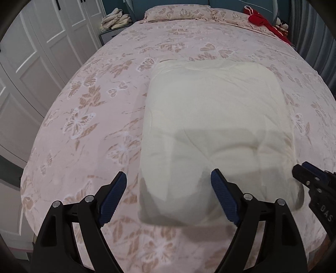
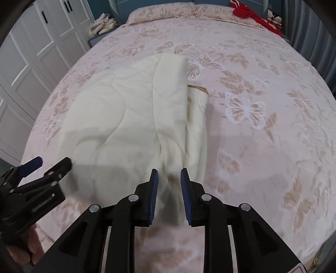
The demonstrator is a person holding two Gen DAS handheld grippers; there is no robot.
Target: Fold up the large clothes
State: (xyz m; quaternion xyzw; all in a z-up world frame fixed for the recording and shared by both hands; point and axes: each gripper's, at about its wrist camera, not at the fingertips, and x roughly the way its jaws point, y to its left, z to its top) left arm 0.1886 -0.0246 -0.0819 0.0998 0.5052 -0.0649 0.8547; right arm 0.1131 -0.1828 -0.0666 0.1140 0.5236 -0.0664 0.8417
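Nearest in the left wrist view, the left tongs stand spread wide with nothing gripped; their blue pads hang over the near left corner of the cream garment, above it and apart from it. In the right wrist view the right tongs are parted a little. The near edge of the garment is blurred in the gap between their pads, and neither pad can be seen pressing on it.

The garment is a quilted cream piece folded into a rough rectangle. It lies flat on the bed, toward the near side, with a narrower fold layered along its right edge and a thin tan trim showing there.

The bed is covered by a pink spread printed with butterflies. Farther back lies a matching pillow. A red cloth sits at the far right corner. White wardrobe doors stand at the left.
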